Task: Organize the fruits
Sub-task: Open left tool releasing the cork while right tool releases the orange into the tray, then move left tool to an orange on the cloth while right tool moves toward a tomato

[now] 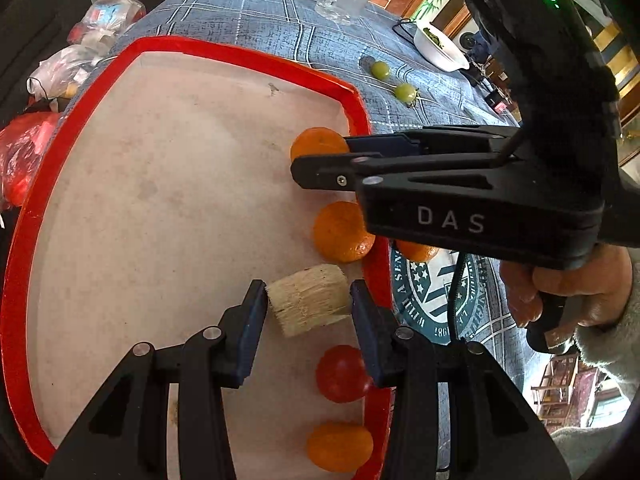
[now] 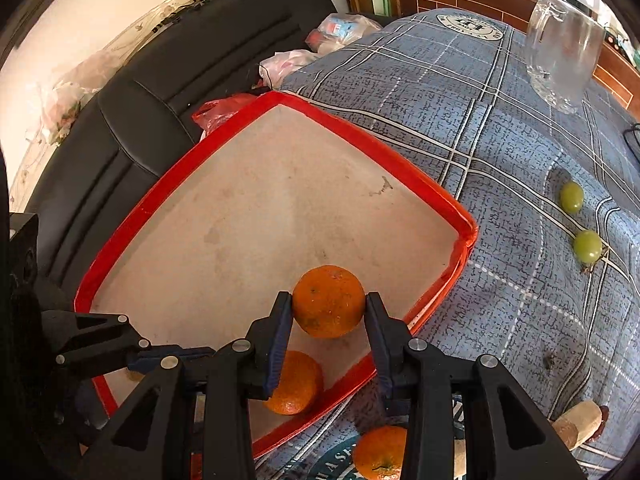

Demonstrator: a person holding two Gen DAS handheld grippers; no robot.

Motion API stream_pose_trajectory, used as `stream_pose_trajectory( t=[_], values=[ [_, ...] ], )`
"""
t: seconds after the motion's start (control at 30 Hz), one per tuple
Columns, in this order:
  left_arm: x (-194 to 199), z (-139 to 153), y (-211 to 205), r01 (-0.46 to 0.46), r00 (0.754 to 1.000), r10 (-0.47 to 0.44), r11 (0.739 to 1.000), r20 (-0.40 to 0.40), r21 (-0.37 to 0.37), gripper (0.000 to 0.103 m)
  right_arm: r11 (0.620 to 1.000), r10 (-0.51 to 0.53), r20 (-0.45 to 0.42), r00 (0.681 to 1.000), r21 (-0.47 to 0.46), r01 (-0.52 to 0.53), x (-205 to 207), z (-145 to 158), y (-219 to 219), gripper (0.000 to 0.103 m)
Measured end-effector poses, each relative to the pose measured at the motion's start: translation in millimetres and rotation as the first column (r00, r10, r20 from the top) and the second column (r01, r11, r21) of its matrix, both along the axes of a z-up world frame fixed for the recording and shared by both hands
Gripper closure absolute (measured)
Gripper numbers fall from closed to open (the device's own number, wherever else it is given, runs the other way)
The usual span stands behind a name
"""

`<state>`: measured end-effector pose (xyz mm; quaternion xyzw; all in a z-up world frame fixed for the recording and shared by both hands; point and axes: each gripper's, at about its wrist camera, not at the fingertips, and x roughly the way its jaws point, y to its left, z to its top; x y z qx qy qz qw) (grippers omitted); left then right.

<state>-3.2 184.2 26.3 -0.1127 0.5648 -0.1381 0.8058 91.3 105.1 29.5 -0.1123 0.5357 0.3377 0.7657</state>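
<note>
Orange (image 2: 328, 301) sits pinched in right claw (image 2: 326, 312), pads on both sides, low over the red-rimmed tray (image 2: 256, 128) near its right edge, prob. so it lands beside the 2nd orange (image 2: 294, 384) already in there. Left claw (image 1: 308, 300) hangs over the tray w/ a pale fibrous chunk (image 1: 310, 300) between its fingers; looks closed on it, a sliver of gap at the right pad, can't be sure. Two green grapes (image 2: 571, 197) & another orange (image 2: 380, 456) wait on the checked surface (image 2: 460, 128), right of tray.
</note>
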Motion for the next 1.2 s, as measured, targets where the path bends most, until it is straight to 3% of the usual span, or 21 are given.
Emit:
stream_pose_trajectory(
  t=[0.17, 0.23, 0.27, 0.47, 0.57, 0.73, 0.8, 1.2],
  values=[
    [0, 0, 3, -0.019, 1.0, 0.019, 1.0, -0.006, -0.025, 0.062, 1.0, -0.01, 0.005, 1.0, 0.011, 0.01, -2, 3, -2, 0.064],
    [-2, -1, 3, -0.022, 1.0, 0.022, 0.999, -0.006, -0.026, 0.062, 1.0, -0.021, 0.004, 1.0, 0.02, 0.021, -3, 6, -4, 0.058],
    [-2, 0, 3, -0.024, 1.0, 0.024, 0.999, -0.005, -0.027, 0.06, 0.999, -0.023, 0.007, 1.0, 0.024, 0.023, -5, 7, -6, 0.054],
    [-5, 1, 2, -0.038, 0.999, 0.038, 0.999, 0.001, -0.016, 0.047, 0.996, -0.056, 0.019, 0.998, 0.073, 0.054, -11, 21, -17, 0.054],
    [-7, 5, 1, -0.047, 0.999, 0.047, 0.999, 0.018, 0.002, 0.047, 0.99, -0.086, 0.025, 0.996, 0.114, 0.083, -17, 33, -28, 0.054],
    [-12, 16, 3, -0.067, 0.996, 0.066, 0.997, 0.055, 0.023, 0.046, 0.974, -0.143, 0.037, 0.989, 0.183, 0.134, -41, 51, -61, 0.051],
    [-13, 20, 4, -0.075, 0.995, 0.073, 0.997, 0.068, 0.022, 0.04, 0.968, -0.17, 0.034, 0.985, 0.196, 0.16, -52, 53, -76, 0.044],
    [-16, 37, -28, -0.019, 0.993, 0.013, 0.998, 0.113, 0.054, 0.04, 0.908, -0.389, 0.005, 0.921, 0.169, 0.383, -96, 43, -186, 0.043]
  ],
)
